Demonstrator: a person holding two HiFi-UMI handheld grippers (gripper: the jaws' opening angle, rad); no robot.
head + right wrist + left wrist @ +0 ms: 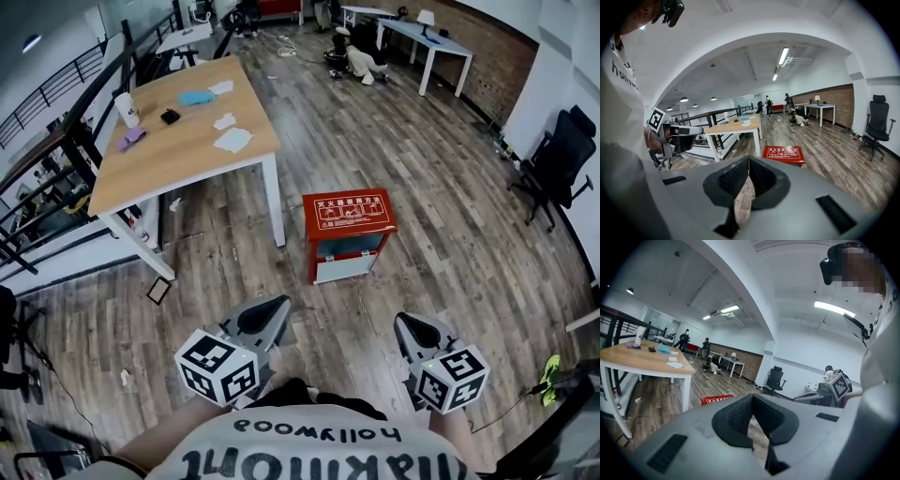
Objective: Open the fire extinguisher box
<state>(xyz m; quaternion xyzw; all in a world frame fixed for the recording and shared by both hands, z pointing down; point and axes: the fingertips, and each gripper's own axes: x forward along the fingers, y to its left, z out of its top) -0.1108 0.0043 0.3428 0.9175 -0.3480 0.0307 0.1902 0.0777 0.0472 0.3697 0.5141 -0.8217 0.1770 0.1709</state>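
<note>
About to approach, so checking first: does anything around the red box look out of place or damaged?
Nothing serious. The fire extinguisher box stands upright on the floor beside the table, closed, no damage visible. Only oddities: a white scrap and a small dark square frame lying by the table legs.

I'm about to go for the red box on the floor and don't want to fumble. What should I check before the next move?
1. Fire extinguisher box in sight on the floor ahead: ok.
2. Its lid down: ok.
3. Left claw empty, jaws together: ok.
4. Right claw empty, jaws together: ok.
5. Claws within reach of the box: not ok, both far short of it.
6. How it opens: cannot tell.
</note>
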